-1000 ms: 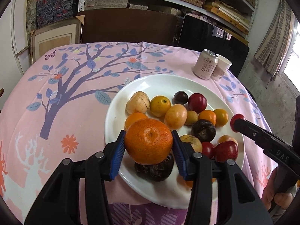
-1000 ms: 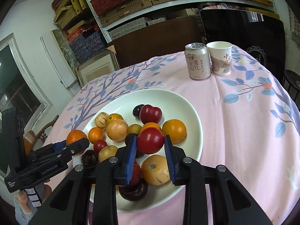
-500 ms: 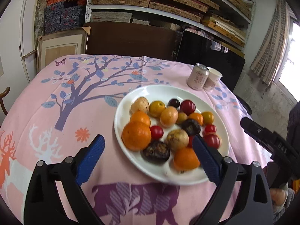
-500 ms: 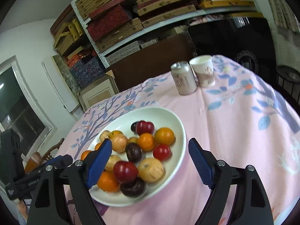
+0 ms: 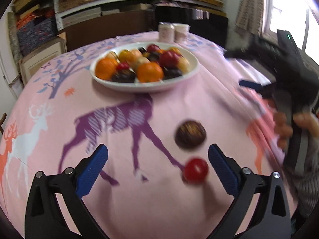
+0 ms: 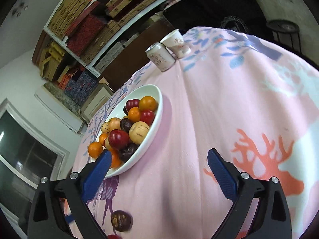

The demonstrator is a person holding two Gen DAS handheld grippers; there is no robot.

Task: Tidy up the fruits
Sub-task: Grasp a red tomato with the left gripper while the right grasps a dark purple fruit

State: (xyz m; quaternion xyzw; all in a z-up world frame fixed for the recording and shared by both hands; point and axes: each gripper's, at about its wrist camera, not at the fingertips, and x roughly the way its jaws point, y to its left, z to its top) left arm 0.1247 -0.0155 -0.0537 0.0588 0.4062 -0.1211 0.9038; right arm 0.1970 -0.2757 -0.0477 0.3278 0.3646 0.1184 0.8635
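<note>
The left gripper (image 5: pixel 157 166) is opening its jaws wide over the pink tablecloth (image 5: pixel 123 209), and nothing is being pressed between them. A red fruit (image 5: pixel 195 170) and a dark brown fruit (image 5: pixel 190 135) are lying on the cloth near its right finger. The right gripper (image 6: pixel 158 169) is also opening, gripping nothing. The other fruits are sitting in the white plate (image 6: pixel 151 139), farther back.

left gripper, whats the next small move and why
Probably ease the left gripper toward the red fruit and centre it between the jaws, which are opening with nothing between them. That fruit and a dark fruit lie loose on the cloth, off the plate, and the red one is nearest.
</note>
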